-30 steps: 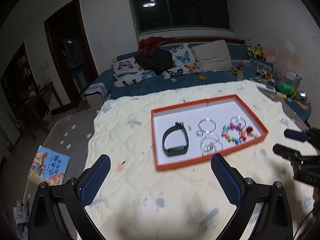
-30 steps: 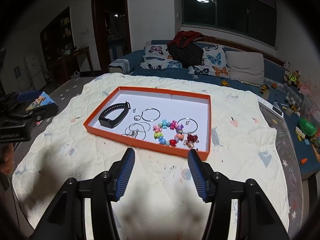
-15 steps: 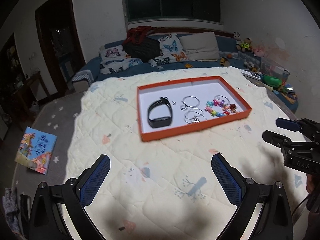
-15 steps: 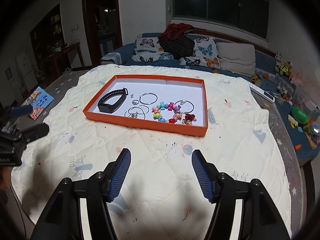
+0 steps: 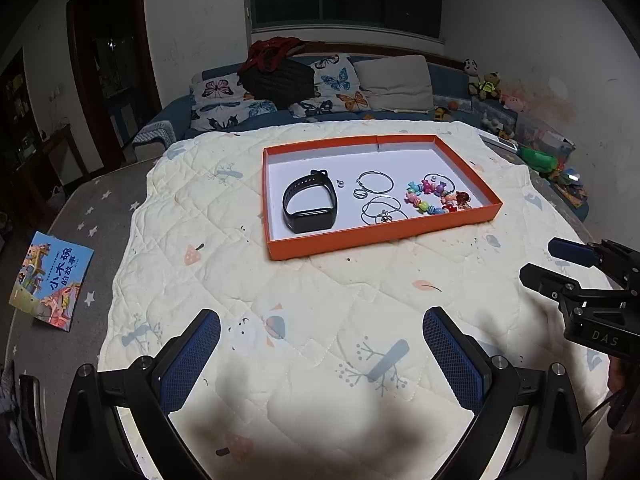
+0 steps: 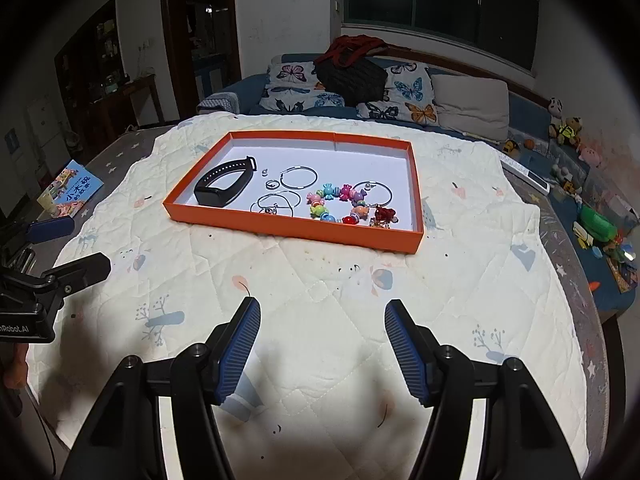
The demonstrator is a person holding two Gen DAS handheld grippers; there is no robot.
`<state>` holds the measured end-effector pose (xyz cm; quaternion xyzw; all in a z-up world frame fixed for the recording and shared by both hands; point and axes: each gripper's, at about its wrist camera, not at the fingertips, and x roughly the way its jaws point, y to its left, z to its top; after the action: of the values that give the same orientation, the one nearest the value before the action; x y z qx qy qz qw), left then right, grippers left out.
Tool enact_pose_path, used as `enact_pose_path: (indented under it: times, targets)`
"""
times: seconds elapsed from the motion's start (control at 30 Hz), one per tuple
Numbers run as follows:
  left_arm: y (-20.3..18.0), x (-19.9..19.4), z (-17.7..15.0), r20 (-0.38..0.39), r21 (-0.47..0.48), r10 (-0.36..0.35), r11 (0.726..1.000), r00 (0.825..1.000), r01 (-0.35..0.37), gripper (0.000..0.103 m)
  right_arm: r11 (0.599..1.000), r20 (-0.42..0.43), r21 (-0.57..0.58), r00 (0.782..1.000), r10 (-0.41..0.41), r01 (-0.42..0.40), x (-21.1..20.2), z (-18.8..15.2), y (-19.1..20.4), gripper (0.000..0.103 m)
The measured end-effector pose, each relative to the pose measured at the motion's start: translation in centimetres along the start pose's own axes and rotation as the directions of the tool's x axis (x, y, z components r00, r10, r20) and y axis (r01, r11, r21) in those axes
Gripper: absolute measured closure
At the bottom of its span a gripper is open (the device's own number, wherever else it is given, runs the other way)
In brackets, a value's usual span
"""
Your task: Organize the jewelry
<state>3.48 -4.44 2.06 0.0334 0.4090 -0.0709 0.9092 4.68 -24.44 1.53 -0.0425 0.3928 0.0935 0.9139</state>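
quilt (image 5: 304, 320) wider, tray (image 5: 376, 240) farther

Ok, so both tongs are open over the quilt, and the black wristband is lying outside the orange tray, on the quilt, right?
Not quite. The black wristband lies inside the orange tray, at its left end, not on the quilt. The left wrist view shows it within the rim. The rest holds: the left tongs and right tongs are both open over the quilt.

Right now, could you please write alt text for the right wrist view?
An orange tray on a quilted cloth holds a black wristband, silver hoops and a colourful bead bracelet. The open right tool hangs empty short of it.
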Motion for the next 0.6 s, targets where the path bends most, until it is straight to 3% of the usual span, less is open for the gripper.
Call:
enact_pose_path:
  times: [0.2, 0.4, 0.6]
  targets:
    - [0.1, 1.0, -0.2, -0.023, -0.019, -0.011, 1.0, 1.0, 0.011, 0.0, 1.0, -0.009, 0.006, 1.0, -0.003, 0.003, 0.4, -0.2, -0.2, 0.03]
    - [1.2, 3.2, -0.5, -0.13, -0.097, -0.026, 0.995, 0.991, 0.013, 0.0, 1.0, -0.012, 0.021, 1.0, -0.001, 0.002, 0.6, -0.3, -0.5, 0.026]
    - [1.7, 3.5, -0.9, -0.112, -0.118, -0.028, 0.993, 0.993, 0.015, 0.0, 1.0, -0.019, 0.018, 1.0, 0.006, -0.005, 0.9, -0.3, -0.4, 0.026]
